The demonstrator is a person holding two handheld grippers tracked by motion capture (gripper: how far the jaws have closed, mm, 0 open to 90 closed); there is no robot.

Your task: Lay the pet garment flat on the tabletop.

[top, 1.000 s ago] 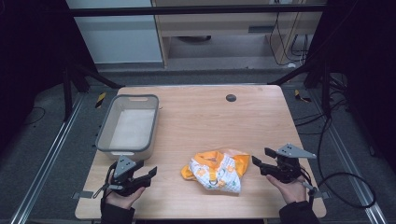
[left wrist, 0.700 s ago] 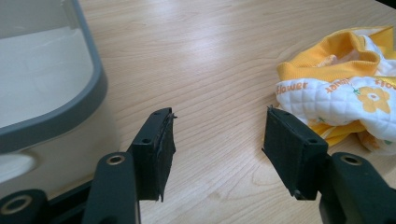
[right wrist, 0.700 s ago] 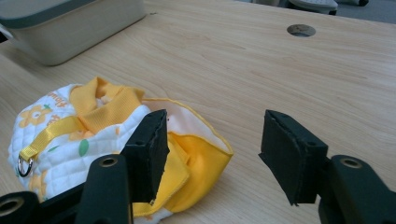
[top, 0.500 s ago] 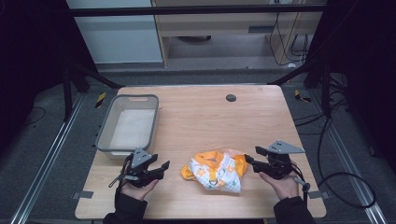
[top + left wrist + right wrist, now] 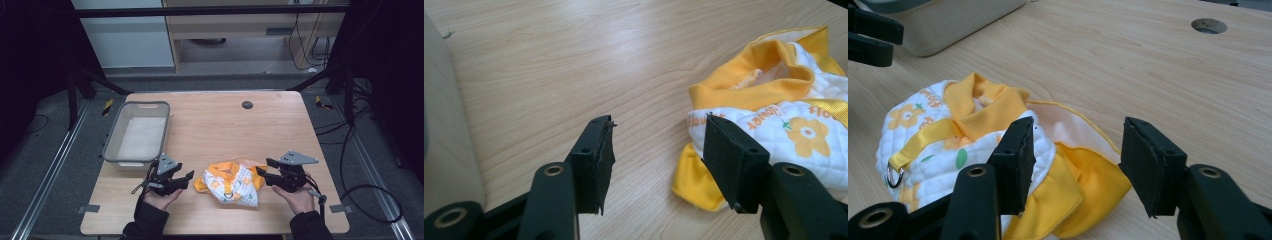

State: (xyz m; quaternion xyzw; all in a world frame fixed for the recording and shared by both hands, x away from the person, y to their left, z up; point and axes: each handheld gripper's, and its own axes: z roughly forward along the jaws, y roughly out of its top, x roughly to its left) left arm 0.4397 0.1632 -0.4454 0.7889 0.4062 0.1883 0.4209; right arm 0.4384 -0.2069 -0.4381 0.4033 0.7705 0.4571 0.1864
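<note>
Both hands were closing in on the crumpled garment [image 5: 230, 183], which lay at the near middle of the table [image 5: 280, 125], right of the bin [image 5: 137, 135]. The left gripper [image 5: 186, 176] and right gripper [image 5: 263, 172] flanked it, jaws apart and just narrowing, gripping nothing (no pad touched cloth yet). Next, each likely needed to reach an orange edge and pinch it.

Both grippers [image 5: 187, 176] [image 5: 263, 172] nearer the garment [image 5: 230, 182], narrower.

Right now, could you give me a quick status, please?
Both grippers, left and right, open, jaws just been closing, nothing gripped. Yellow-white garment crumpled between them. Path clear.
</note>
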